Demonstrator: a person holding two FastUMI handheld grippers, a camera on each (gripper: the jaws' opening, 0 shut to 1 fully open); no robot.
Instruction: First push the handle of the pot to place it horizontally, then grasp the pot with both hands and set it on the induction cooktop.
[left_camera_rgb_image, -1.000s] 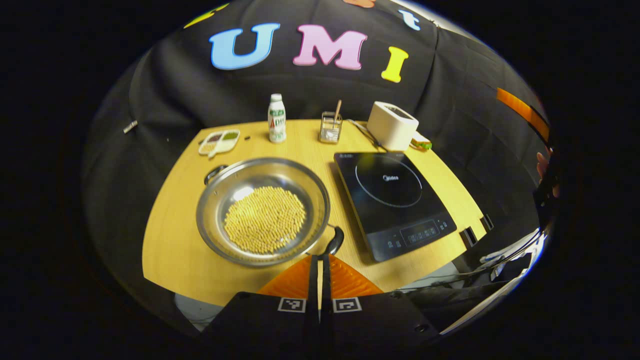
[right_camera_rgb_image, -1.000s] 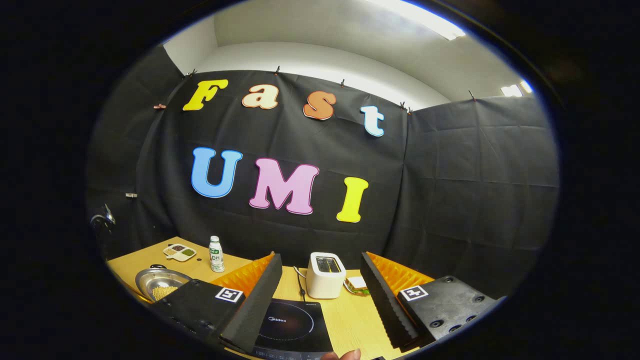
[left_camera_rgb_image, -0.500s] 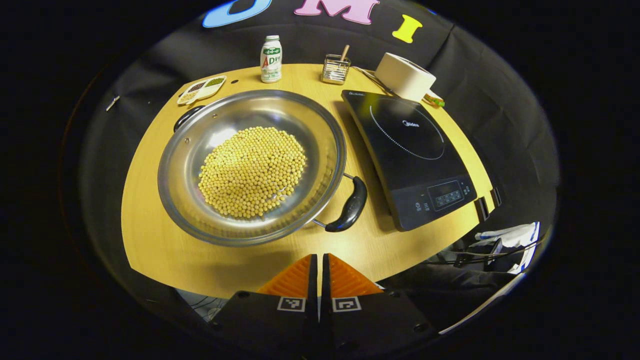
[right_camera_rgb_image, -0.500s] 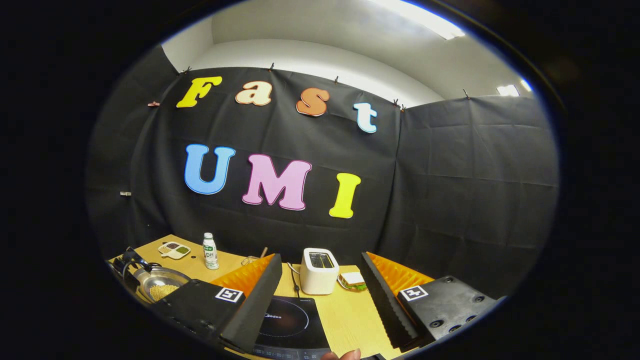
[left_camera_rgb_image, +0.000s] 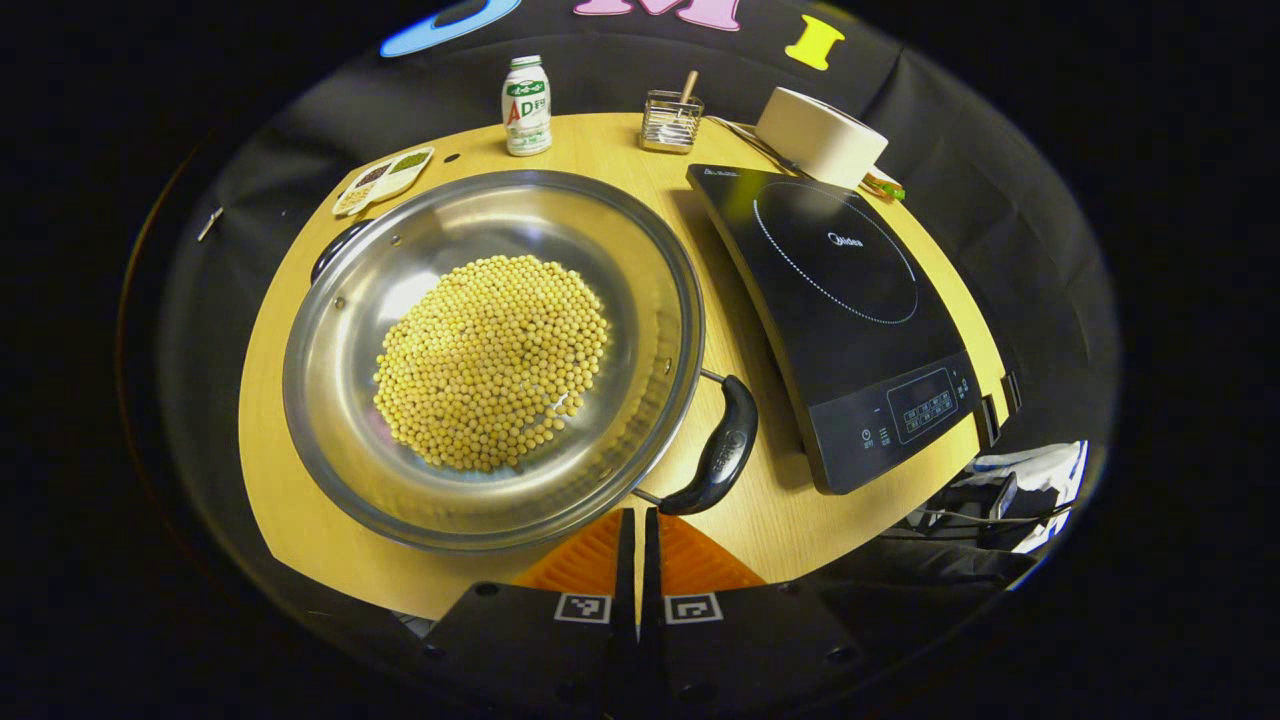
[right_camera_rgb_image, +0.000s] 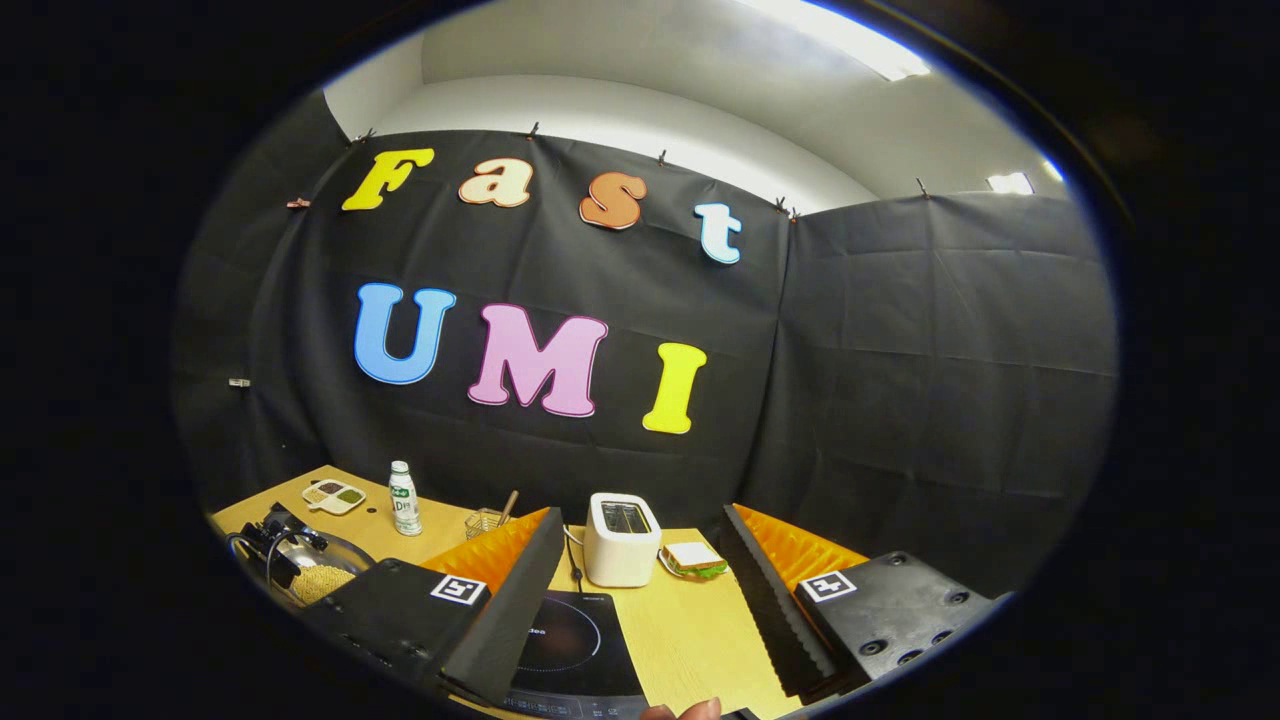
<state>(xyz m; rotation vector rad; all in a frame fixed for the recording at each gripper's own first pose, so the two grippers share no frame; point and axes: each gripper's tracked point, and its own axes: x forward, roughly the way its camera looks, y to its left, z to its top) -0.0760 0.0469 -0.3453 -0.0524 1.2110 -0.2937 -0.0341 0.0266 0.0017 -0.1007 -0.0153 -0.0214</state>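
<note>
Left gripper (left_camera_rgb_image: 637, 525): jaws pressed together, nothing between them, low over the near edge of the counter (left_camera_rgb_image: 300, 520), tips just beside the pot's near black handle (left_camera_rgb_image: 722, 452).
Pot (left_camera_rgb_image: 350, 400): wide steel pan on the counter, left of the induction cooktop (left_camera_rgb_image: 850, 330), not on it; a mound of yellow beans (left_camera_rgb_image: 490, 360) fills its middle.
Pot handles: the near one points toward the lower right, at a slant between pot and cooktop; the far handle (left_camera_rgb_image: 335, 248) shows at the upper left rim.
Right gripper (right_camera_rgb_image: 640, 590): jaws spread wide, empty, held above the counter's right part, with the cooktop (right_camera_rgb_image: 570, 650) below and between them.
Fingertip (right_camera_rgb_image: 690, 710): a person's fingertip shows at the bottom edge of the right gripper view.
Back of counter: small bottle (left_camera_rgb_image: 526, 105), wire holder with a stick (left_camera_rgb_image: 671, 120), white toaster (left_camera_rgb_image: 820, 138), a sandwich (right_camera_rgb_image: 693, 560) beside the toaster, and a divided dish of grains (left_camera_rgb_image: 383, 180) at the far left.
Left gripper from the right gripper view: a dark shape (right_camera_rgb_image: 275, 540) over the pot's rim.
</note>
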